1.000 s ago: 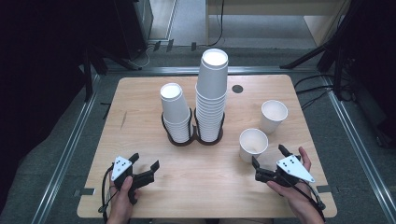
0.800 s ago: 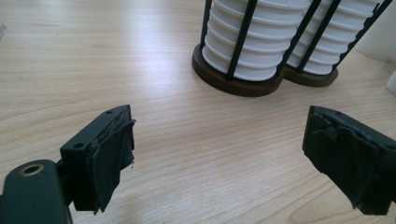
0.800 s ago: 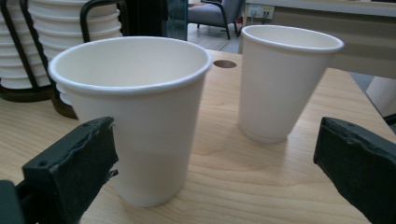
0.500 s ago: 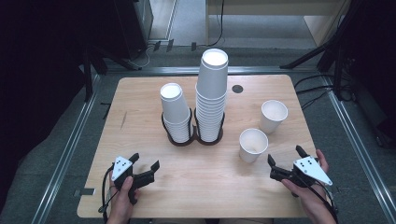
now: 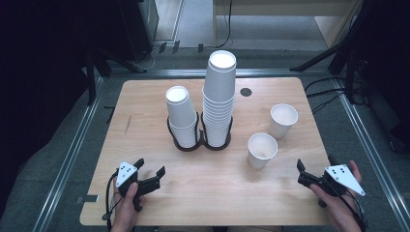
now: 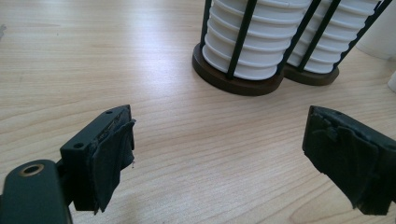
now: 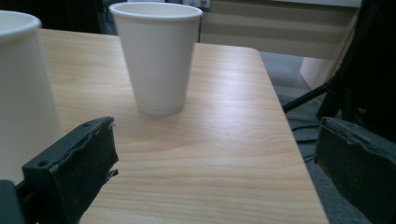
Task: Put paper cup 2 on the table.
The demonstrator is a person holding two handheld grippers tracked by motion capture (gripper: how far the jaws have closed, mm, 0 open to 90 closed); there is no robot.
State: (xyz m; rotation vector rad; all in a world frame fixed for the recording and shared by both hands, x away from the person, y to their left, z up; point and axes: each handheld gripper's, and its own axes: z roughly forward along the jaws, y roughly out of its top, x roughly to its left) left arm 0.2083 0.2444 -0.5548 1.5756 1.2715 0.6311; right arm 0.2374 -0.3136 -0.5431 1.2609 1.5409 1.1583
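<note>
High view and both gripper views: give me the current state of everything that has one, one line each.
Left tongs: open, empty, low over the table's near left.
Right tongs: open, empty, at the near right edge.
Near loose cup: upright, empty, standing free.
Far loose cup: upright, mouth up, standing free.
Short cup stack: nested mouth down in the holder.
Tall cup stack: nested mouth down in the holder.

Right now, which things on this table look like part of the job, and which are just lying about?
Likely part of the job:
near loose white paper cup
far loose white paper cup
two white cup stacks in the dark wire holder
open left claw
open right claw

Just there:
black round table hole
</note>
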